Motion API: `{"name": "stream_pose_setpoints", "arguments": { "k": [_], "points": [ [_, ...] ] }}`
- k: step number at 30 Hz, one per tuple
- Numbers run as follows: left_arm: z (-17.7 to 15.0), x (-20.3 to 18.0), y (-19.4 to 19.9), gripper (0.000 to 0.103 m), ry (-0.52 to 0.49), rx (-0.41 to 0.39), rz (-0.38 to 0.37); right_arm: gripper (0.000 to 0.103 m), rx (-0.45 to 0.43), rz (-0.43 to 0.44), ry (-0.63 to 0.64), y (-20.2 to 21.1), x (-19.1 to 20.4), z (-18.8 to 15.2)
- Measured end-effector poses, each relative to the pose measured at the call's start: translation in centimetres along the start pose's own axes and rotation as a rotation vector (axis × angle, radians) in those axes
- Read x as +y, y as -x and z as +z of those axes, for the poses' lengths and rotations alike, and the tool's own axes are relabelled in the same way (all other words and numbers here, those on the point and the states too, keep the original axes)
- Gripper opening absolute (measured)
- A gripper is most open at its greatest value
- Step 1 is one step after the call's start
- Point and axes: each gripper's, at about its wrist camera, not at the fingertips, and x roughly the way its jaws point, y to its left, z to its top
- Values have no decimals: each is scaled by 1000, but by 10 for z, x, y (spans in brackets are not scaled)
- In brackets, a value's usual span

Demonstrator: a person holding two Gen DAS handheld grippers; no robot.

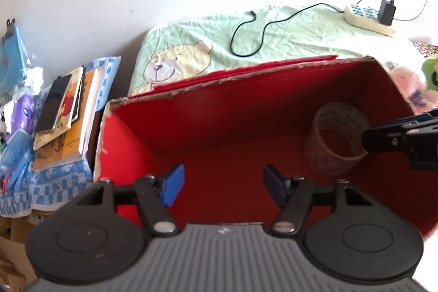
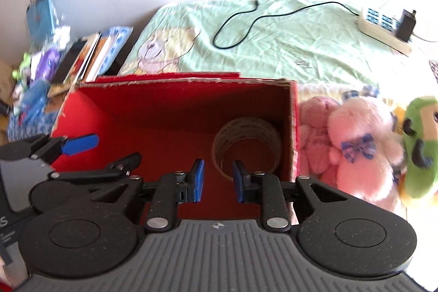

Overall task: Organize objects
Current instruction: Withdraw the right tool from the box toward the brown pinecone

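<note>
Left wrist view: my left gripper (image 1: pixel 223 186) sits at lower centre of the frame, blue pads spread wide with nothing between them, above the floor of the red box (image 1: pixel 131 144). The tape roll (image 1: pixel 335 140) lies on its side at right centre, inside the box against its right-hand wall. My right gripper (image 1: pixel 383 137) enters from the right edge, its tip in front of the roll's rim (whether it touches I cannot tell from here).

Right wrist view: the right gripper (image 2: pixel 217 178) at lower centre shows a narrow gap between its pads, which hold nothing; the roll (image 2: pixel 247 147) lies just beyond them, its hollow core facing the camera. The left gripper (image 2: pixel 82 145) reaches in from the left edge over the box (image 2: pixel 109 111). Right of the box wall lie a pink plush toy (image 2: pixel 358 152) and a green plush toy (image 2: pixel 420 149); a power strip (image 2: pixel 383 28) rests on the green bedsheet (image 2: pixel 273 45) at upper right, and books (image 2: pixel 84 59) are stacked at upper left.
</note>
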Motion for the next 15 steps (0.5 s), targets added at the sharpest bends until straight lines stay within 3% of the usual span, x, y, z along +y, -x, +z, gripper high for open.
{"name": "stream_pose_setpoints", "arguments": {
  "k": [7,15],
  "points": [
    [-7,-14,26,72,11,-7,31,30,-46,12,0,24,-9,-16],
    [-17,-29,61,84,71,-32,102,41,-100,48,36,52,-18,-35]
  ]
}}
